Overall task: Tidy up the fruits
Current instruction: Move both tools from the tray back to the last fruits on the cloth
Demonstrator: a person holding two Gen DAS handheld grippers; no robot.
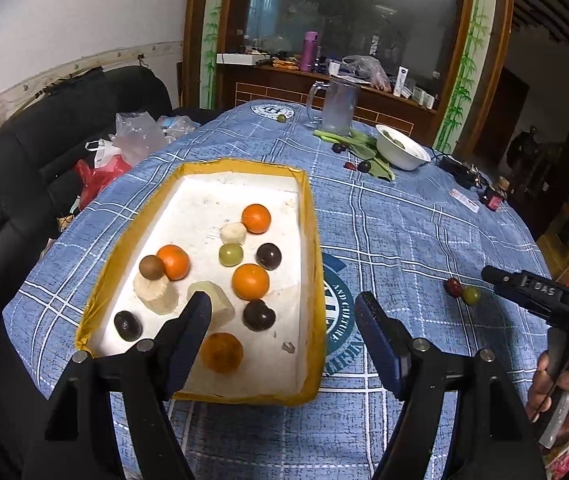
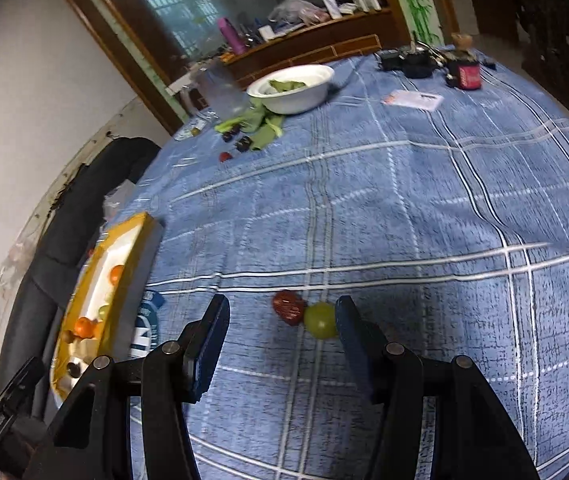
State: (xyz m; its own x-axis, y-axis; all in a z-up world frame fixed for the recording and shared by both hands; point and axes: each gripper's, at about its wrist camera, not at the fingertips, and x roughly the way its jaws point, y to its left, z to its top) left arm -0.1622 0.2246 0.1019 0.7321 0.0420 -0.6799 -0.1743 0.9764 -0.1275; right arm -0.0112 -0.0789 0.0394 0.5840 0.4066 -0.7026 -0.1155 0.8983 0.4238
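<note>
Hidden / cut off bits
Yellow tray (image 2: 124,264) cut by left edge in right wrist view, fruit inside blurred; right tong tip hides pt of green grape (image 2: 319,320).

Three oranges (image 1: 256,218), two claws (image 1: 282,312).

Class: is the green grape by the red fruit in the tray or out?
Out: green grape lies on the tablecloth, apart from the tray.
</note>
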